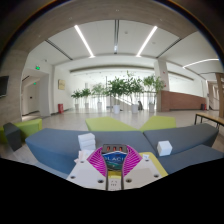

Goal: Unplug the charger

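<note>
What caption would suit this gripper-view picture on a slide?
Gripper held above a grey surface, two white blocks flanking it, potted plants beyond.

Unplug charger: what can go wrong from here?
1. A small dark object sits between the pads of the tongs; a pull might slip off it.
2. No socket or cable shows, so an off-axis pull could jam it.
3. The white box close beside the tongs could get knocked.
</note>
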`<state>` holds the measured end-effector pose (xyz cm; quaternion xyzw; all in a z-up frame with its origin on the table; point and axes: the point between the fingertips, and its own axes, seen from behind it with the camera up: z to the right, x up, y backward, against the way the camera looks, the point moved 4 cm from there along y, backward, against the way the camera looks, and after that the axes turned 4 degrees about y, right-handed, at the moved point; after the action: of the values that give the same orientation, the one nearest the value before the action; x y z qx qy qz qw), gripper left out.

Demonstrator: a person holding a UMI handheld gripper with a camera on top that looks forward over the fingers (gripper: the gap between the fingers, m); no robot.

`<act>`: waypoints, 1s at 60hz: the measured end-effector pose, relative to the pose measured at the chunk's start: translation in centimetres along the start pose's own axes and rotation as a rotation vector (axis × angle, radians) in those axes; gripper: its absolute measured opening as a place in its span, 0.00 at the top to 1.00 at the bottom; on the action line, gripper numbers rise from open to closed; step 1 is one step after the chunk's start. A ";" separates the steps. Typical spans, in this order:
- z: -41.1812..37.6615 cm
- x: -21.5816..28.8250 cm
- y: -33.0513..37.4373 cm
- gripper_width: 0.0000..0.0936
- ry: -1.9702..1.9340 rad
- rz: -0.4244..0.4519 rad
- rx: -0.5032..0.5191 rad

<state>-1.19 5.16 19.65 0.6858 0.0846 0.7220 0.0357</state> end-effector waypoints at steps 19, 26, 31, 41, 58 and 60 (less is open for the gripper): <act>8.5 -1.6 2.7 0.83 0.056 -0.115 -0.082; 11.1 -8.7 2.1 0.83 0.050 -0.293 -0.085; 12.3 -14.1 0.1 0.83 0.048 -0.392 -0.086; 13.2 -17.3 -1.7 0.71 0.050 -0.465 -0.080; 12.4 -14.7 0.7 0.10 0.046 -0.479 -0.047; 12.1 -13.8 1.8 0.10 0.061 -0.468 -0.044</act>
<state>11.80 1.94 6.93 0.6242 0.2267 0.7162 0.2147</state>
